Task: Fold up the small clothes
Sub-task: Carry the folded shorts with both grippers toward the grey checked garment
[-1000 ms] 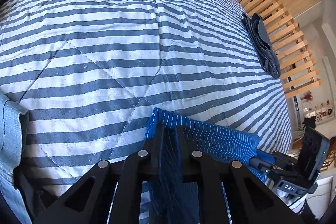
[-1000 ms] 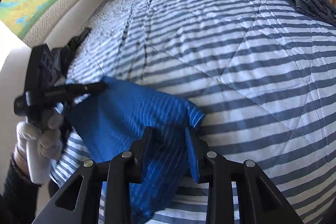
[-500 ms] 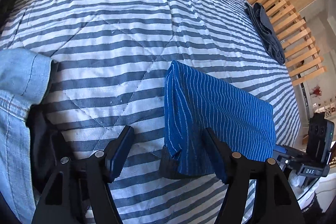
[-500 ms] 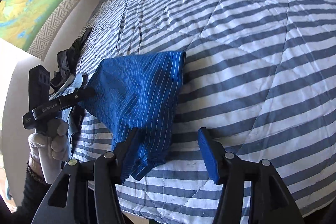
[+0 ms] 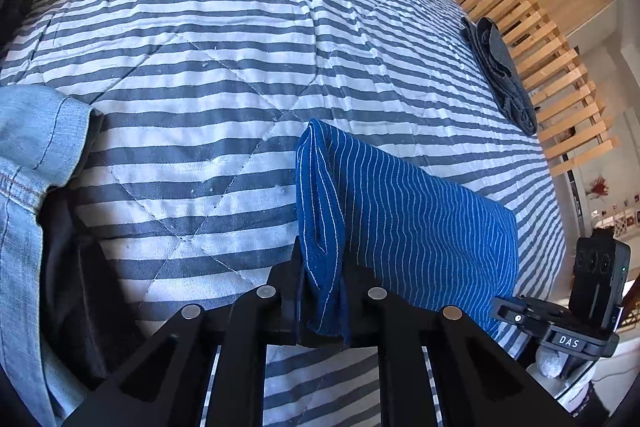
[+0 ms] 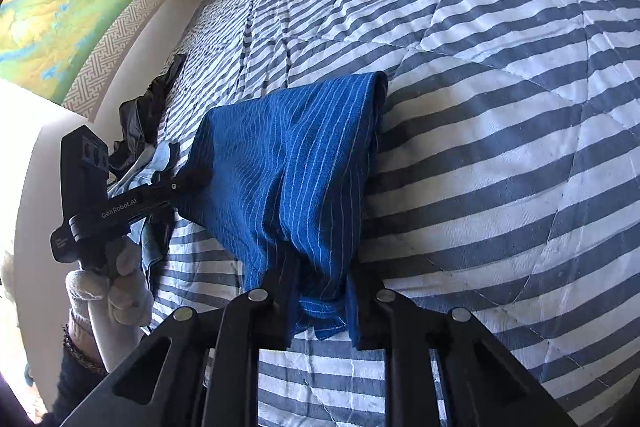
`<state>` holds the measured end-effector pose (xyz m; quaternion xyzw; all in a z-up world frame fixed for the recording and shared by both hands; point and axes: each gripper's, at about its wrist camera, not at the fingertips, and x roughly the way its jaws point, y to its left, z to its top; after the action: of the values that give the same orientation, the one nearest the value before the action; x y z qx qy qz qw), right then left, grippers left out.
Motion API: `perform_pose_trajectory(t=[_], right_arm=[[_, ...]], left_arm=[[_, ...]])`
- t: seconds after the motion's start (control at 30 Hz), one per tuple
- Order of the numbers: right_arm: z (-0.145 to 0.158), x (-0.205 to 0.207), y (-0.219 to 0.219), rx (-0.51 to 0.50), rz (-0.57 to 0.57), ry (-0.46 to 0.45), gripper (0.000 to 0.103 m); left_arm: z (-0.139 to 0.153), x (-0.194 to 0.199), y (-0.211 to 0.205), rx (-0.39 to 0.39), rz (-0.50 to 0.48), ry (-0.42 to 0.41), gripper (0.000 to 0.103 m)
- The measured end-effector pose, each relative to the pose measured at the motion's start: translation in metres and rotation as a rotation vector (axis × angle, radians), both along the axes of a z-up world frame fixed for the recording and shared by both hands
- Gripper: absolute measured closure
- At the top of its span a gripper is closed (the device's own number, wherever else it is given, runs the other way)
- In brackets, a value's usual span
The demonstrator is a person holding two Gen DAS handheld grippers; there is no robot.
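Blue pinstriped cloth, seemingly folded, pinched by both tongs over striped quilt.

The left gripper pinches the blue cloth over the striped bed; the right gripper holds its far corner.

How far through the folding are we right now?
Done: one dark garment lies folded by the wooden slats. In hand: both the left hand-held gripper and right hand-held gripper are shut on the doubled-over blue striped cloth. Left: the denim piece and dark clothes at the bed's edge.
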<state>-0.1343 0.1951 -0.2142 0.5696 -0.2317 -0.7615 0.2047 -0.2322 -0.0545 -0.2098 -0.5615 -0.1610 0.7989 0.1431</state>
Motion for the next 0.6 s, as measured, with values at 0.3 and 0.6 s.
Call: perform_pose_trajectory(t=[0.3, 0.6], right_arm=[[0.063, 0.012, 0.015, 0.088, 0.023, 0.186, 0.092], [0.116, -0.008, 0.087, 0.176, -0.054, 0.309, 0.092]], left_arm=[[0.069, 0.018, 0.018, 0.027, -0.042, 0.125, 0.091], [0.118, -0.018, 0.102, 0.071, -0.136, 0.219, 0.091]])
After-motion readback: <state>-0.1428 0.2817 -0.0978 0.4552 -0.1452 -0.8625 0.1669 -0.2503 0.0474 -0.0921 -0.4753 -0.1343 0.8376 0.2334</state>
